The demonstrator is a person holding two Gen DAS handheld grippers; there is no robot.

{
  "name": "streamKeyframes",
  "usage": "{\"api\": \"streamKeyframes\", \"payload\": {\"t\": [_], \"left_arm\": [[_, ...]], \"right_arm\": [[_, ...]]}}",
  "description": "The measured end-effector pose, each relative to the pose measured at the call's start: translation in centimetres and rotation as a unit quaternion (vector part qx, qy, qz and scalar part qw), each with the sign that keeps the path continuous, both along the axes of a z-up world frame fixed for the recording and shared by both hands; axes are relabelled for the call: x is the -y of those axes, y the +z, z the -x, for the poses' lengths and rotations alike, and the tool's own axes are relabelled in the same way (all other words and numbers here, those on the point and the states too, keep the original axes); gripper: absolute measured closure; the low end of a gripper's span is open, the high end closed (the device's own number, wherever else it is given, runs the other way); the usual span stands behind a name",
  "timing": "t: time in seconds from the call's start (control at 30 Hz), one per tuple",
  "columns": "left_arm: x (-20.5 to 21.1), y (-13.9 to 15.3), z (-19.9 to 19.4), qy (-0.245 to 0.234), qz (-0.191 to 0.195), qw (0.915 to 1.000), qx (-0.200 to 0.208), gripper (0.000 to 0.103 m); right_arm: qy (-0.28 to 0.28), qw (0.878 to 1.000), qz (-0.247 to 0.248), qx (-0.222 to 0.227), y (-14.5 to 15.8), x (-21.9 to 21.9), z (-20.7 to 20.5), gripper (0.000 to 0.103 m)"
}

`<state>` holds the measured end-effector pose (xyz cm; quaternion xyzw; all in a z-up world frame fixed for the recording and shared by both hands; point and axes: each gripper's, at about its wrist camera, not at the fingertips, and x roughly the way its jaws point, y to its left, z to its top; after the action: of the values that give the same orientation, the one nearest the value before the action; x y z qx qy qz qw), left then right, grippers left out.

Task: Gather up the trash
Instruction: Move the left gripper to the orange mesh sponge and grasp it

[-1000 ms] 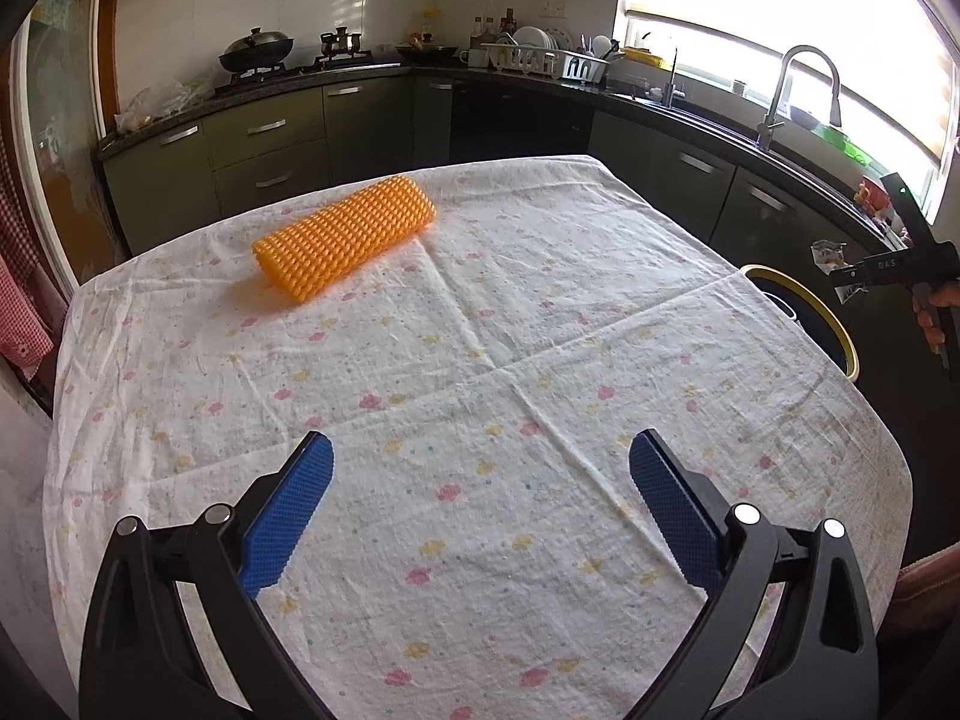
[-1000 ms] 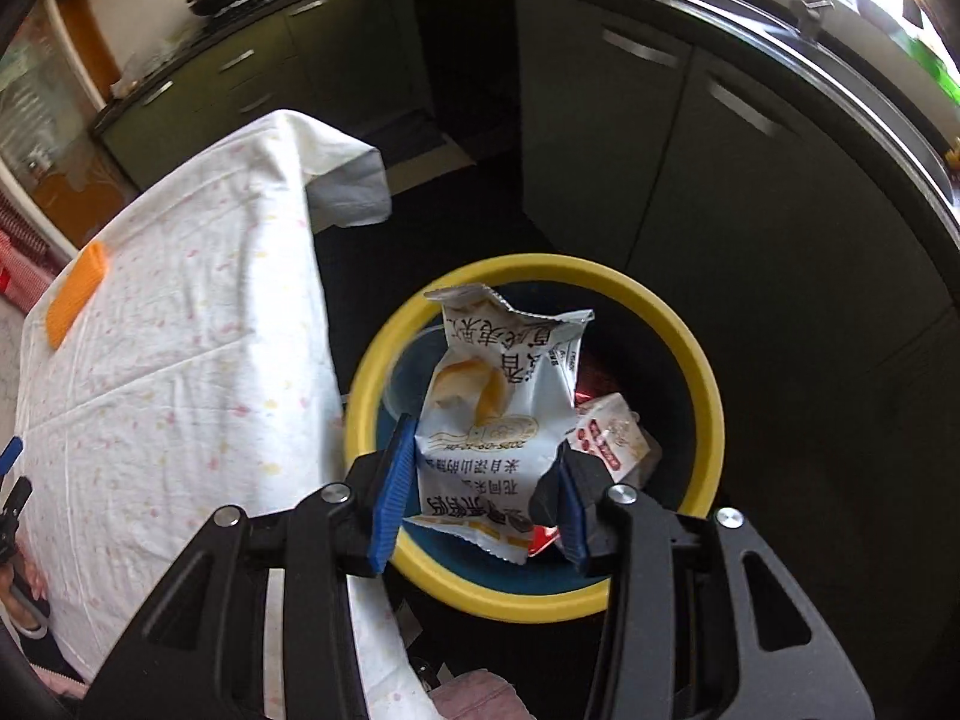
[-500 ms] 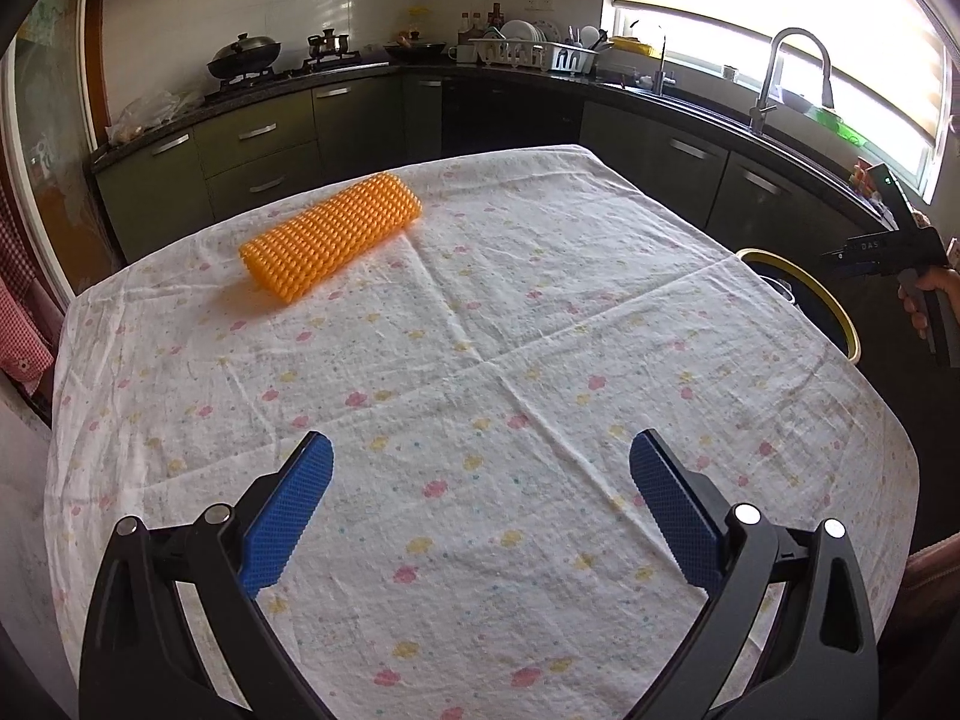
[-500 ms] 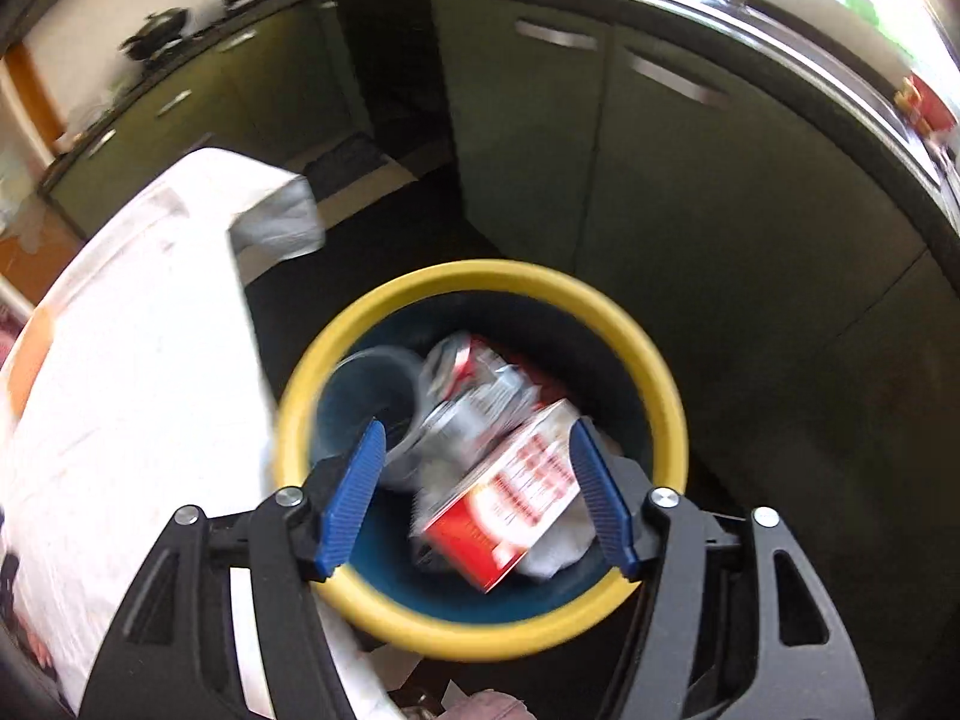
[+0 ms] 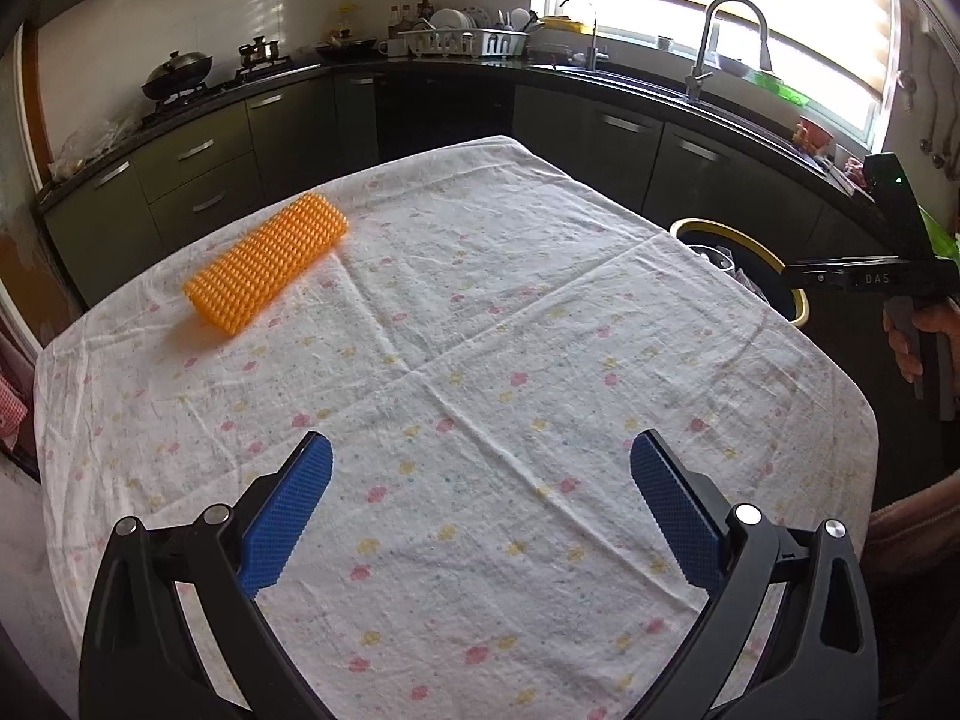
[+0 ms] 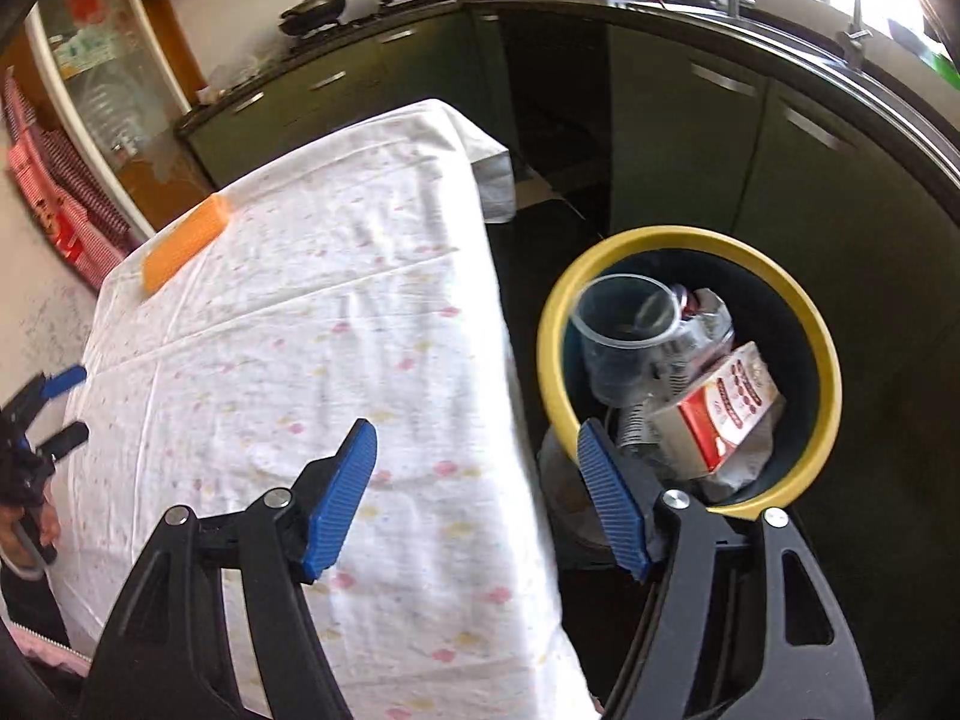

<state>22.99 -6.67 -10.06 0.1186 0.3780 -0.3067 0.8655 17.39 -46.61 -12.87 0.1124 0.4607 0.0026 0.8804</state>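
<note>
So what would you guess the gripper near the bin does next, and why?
Probably the right gripper swings back over the flowered tablecloth toward the orange bumpy roller. Its jaws have just been opening and hold nothing, the clear cup and red-and-white carton lie in the yellow-rimmed bin, and the roller is the only item left on the table.

"DAS" on the right gripper's black body [image 5: 870, 278]

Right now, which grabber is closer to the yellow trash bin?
The right gripper: it hovers open at the table's edge, right beside the bin. The left gripper, also open, hangs over the tablecloth, farther from it.
</note>
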Motion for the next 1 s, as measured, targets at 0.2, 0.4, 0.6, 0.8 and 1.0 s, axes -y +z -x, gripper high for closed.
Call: {"api": "streamKeyframes", "payload": {"t": [0.2,0.4,0.6,0.8,1.0], "left_arm": [[-1.4,3.4,-5.2,-0.046,-0.048,0.9969,0.04,0.005],[-1.7,3.2,-13.7,-0.081,-0.069,0.9939,0.03,0.005],[-1.7,0.6,-18.9,-0.084,-0.087,0.9927,0.007,0.005],[-1.0,-1.5,-21.0,-0.091,-0.106,0.9902,0.0,0.005],[-0.6,-3.1,-23.1,-0.089,-0.114,0.9895,-0.007,0.005]], "right_arm": [[0.02,1.0,-0.014,0.013,0.5,-1.0,0.4,0.036],[0.021,1.0,-0.019,0.007,-0.1,-1.1,-0.2,0.036],[0.014,1.0,-0.024,-0.006,-0.9,-0.6,-1.0,0.036],[0.009,1.0,-0.025,-0.01,-1.3,-0.3,-1.6,0.036],[0.011,1.0,-0.025,-0.008,-0.9,-0.5,-1.8,0.036]]}}
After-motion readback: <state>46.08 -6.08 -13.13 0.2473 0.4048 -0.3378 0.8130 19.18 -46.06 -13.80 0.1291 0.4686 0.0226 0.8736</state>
